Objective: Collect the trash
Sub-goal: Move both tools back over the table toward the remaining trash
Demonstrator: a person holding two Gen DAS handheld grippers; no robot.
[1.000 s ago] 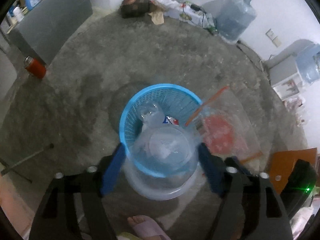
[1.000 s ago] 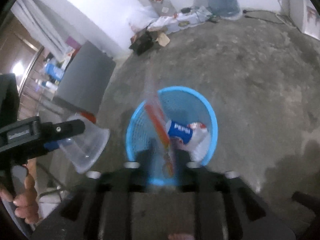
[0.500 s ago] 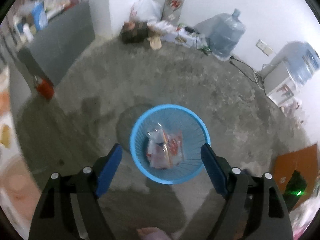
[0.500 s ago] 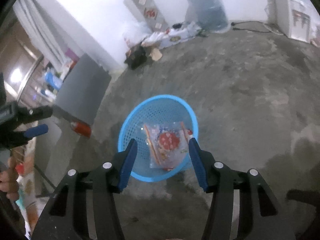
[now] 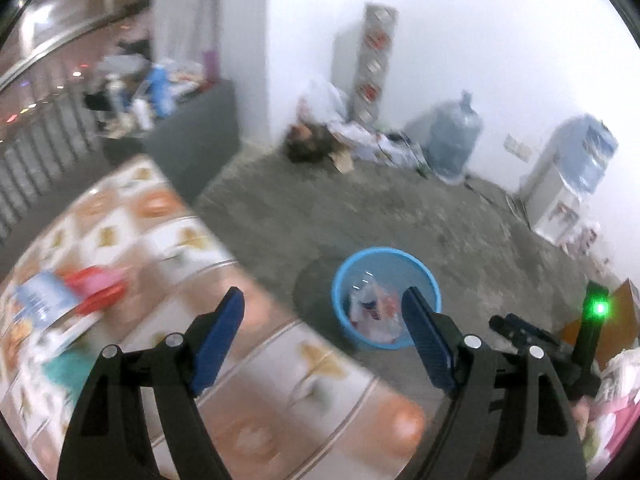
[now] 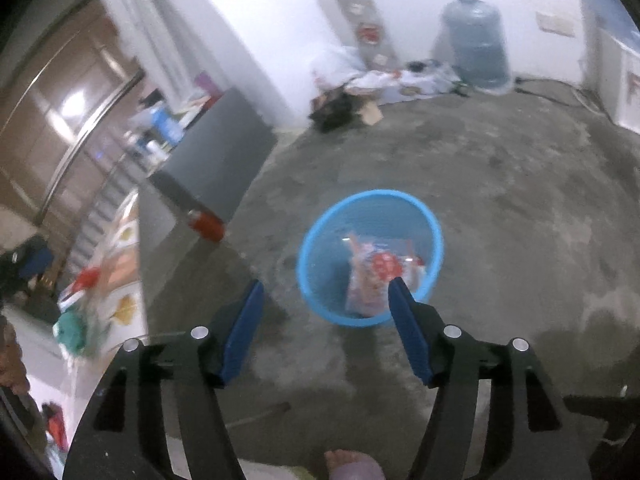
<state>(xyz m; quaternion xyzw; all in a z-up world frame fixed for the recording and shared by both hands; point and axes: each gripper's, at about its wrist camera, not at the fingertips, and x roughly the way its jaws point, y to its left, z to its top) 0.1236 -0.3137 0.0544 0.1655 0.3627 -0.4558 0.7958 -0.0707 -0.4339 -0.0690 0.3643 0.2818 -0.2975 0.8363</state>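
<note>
A blue mesh basket (image 5: 344, 280) stands on the concrete floor and holds a clear plastic bag with red print (image 5: 380, 312) and other trash. It also shows in the right wrist view (image 6: 316, 216), with the bag (image 6: 372, 276) inside. My left gripper (image 5: 322, 300) is open and empty, high above the basket and a table's edge. My right gripper (image 6: 324, 292) is open and empty, above the floor just left of the basket. A red can (image 6: 206, 224) lies on the floor to the left.
A table with a patterned cloth (image 5: 192, 248) holds red and blue items (image 5: 92, 284) at the left. A dark cabinet (image 6: 224, 160), a water jug (image 6: 476, 36), a dispenser (image 5: 568, 176) and clutter (image 5: 320, 144) line the far wall. The other gripper's green light (image 5: 598, 308) shows at right.
Both grippers let go of their trash into the basket, opened, and rose away. The left view swung left and now takes in the table.
</note>
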